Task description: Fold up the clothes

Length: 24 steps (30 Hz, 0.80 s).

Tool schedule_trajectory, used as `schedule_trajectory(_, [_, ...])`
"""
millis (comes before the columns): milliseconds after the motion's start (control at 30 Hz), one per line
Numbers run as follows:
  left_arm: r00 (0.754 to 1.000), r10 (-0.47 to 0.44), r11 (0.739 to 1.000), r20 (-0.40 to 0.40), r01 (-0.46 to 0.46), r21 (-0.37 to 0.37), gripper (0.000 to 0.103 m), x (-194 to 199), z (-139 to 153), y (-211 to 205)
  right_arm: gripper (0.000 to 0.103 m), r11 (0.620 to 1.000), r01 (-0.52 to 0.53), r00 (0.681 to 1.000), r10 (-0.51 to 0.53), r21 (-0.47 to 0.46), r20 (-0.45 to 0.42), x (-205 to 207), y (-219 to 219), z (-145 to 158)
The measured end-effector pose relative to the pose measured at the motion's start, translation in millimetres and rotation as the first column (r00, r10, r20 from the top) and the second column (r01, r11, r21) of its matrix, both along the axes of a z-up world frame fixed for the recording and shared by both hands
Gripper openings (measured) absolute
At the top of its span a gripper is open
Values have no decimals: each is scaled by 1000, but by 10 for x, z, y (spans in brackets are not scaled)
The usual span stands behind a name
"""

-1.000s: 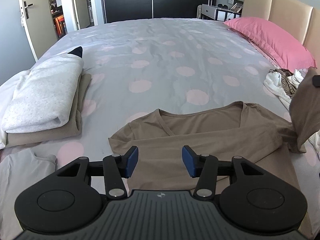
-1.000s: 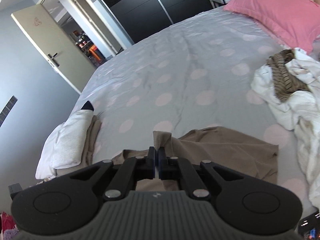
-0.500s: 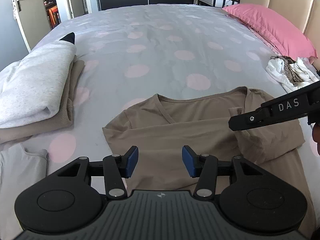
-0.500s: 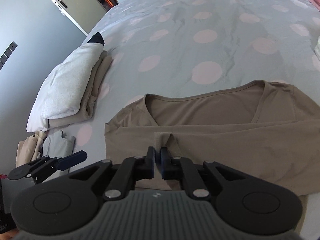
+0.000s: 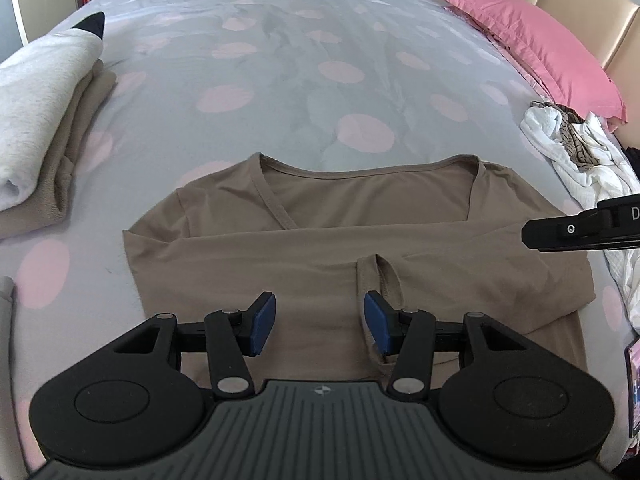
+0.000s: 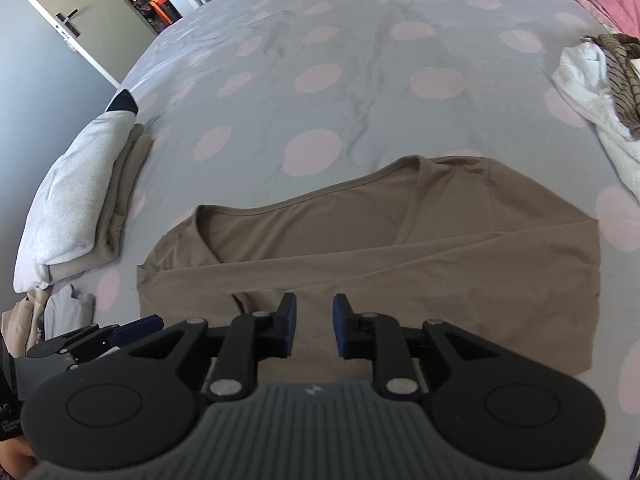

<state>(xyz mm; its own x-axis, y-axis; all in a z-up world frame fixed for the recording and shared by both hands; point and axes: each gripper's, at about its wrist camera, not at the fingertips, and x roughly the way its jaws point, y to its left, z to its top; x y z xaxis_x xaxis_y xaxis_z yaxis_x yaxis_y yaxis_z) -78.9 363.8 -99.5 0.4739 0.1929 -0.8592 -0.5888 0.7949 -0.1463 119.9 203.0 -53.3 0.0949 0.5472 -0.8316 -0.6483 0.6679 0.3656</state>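
Here the tan long-sleeved top (image 5: 360, 248) lies spread on the bed (image 5: 304, 92), neckline away from the grippers, with one sleeve (image 6: 400, 256) laid straight across the chest and its cuff resting just in front of the left gripper (image 5: 320, 322).

The right gripper (image 6: 314, 330) has just been opening: its fingers stand a little apart over the cloth with nothing between them, the sleeve let go. The left gripper's fingers are spread wider and hold nothing.

The top looks thin, light and limp. It will likely drape and slide over itself instead of keeping a crease, so a fold will need both sides lifted together and laid down flat. The best holds are probably the doubled edges: the shoulder seams beside the neckline, or the hem corners nearest the grippers, where a pinch would take both layers rather than only the top one. The loose cuff may flop out of place if the body is dragged.

To the left of the top sits a folded stack (image 5: 44, 128), grey over tan, near but apart. To the right of the top lies a crumpled white and striped heap (image 5: 576, 152), with a pink pillow (image 5: 532, 48) beyond it. Nothing lies on the top or blocks it.
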Motion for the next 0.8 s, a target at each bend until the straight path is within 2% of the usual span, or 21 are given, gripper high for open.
schedule_trajectory(167, [998, 43, 998, 46, -41, -50, 51, 174, -99, 28, 25, 999, 39, 999, -38, -20, 22, 170, -202, -15])
schedule_trajectory(267, [999, 49, 997, 22, -48, -61, 51, 309, -171, 17, 25, 998, 58, 998, -57, -32, 22, 258, -303, -34])
schedule_trajectory(367, [1000, 16, 999, 2, -16, -39, 50, 406, -201, -55, 25, 996, 76, 996, -73, -55, 52, 355, -387, -52])
schedule_trajectory(400, [1000, 4, 1000, -7, -4, -17, 43, 426, -203, -86, 25, 994, 86, 995, -82, -64, 64, 394, -419, -61])
schedule_trajectory(433, [1000, -6, 1000, -23, 6, 9, 29, 444, -205, -117, 25, 992, 103, 992, -97, -76, 78, 444, -458, -73])
schedule_trajectory(467, [999, -15, 1000, -34, 16, 26, 22, 457, -208, -138, 25, 989, 120, 990, -112, -88, 92, 493, -498, -85])
schedule_trajectory(533, [999, -32, 999, -37, 33, 34, 3, 460, -212, -148, 25, 982, 154, 983, -141, -110, 120, 592, -576, -109])
schedule_trajectory(633, [1000, -28, 999, 11, 28, 30, 0, 430, -118, -137, 25, 967, 217, 971, -200, -134, 130, 755, -733, -148])
schedule_trajectory(800, [985, -24, 999, 168, 16, 46, 0, 391, 359, -112, 25, 953, 269, 957, -249, -138, 149, 894, -948, -142])
